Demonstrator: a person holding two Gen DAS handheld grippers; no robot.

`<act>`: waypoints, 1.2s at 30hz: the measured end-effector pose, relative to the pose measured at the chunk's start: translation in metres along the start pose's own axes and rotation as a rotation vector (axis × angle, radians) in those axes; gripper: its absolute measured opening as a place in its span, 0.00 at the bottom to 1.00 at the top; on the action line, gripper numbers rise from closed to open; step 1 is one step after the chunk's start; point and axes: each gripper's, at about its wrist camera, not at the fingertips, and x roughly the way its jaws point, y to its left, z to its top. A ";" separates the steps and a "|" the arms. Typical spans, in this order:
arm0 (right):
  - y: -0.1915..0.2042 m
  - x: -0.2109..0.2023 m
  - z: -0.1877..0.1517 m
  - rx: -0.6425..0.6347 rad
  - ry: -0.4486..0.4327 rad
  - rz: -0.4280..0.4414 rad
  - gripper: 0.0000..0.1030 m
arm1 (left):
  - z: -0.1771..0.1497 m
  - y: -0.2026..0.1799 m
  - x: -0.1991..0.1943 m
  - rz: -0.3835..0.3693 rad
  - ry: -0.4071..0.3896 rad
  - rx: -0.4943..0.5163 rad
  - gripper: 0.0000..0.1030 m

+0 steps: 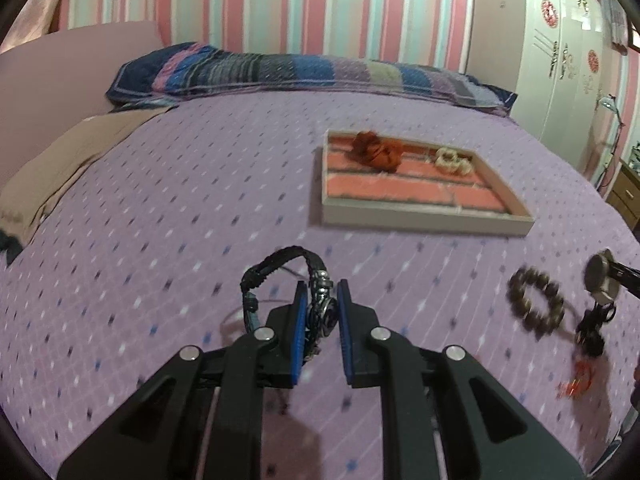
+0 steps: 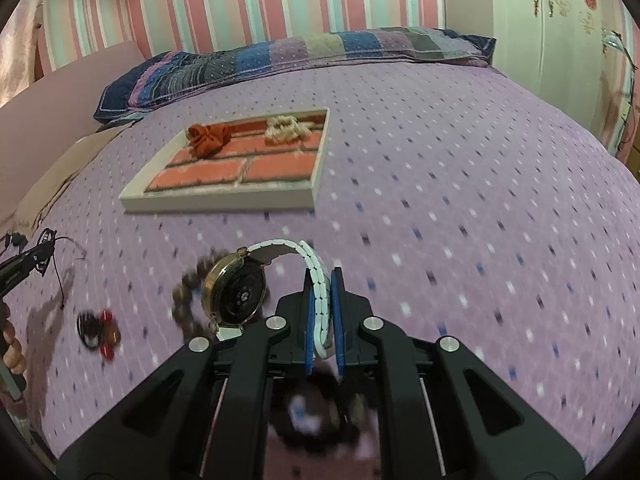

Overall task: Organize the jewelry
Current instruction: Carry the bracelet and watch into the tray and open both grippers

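Observation:
My left gripper [image 1: 322, 296] is shut on a black braided bracelet [image 1: 288, 276] with metal charms, lifted above the purple bedspread. My right gripper [image 2: 323, 286] is shut on the white band of a wristwatch [image 2: 236, 292], whose round gold-rimmed case hangs to the left. A shallow tray [image 1: 424, 220] [image 2: 216, 202] with a brick-pattern floor lies further up the bed. It holds an orange scrunchie [image 1: 378, 152] [image 2: 210, 140] and a cream one [image 1: 452, 160] [image 2: 284, 128]. A brown bead bracelet [image 1: 536, 304] [image 2: 182, 304] lies on the bed.
A black hair tie and red item [image 2: 100, 332] [image 1: 588, 336] lie on the spread near the bead bracelet. A striped pillow [image 1: 304, 72] sits at the head of the bed. A beige cloth [image 1: 52, 168] lies at the left edge. A white wardrobe [image 1: 560, 48] stands right.

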 end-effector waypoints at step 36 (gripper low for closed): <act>0.041 0.285 0.194 -0.011 0.288 -0.142 0.08 | 0.171 -0.060 0.277 -0.110 0.310 -0.048 0.15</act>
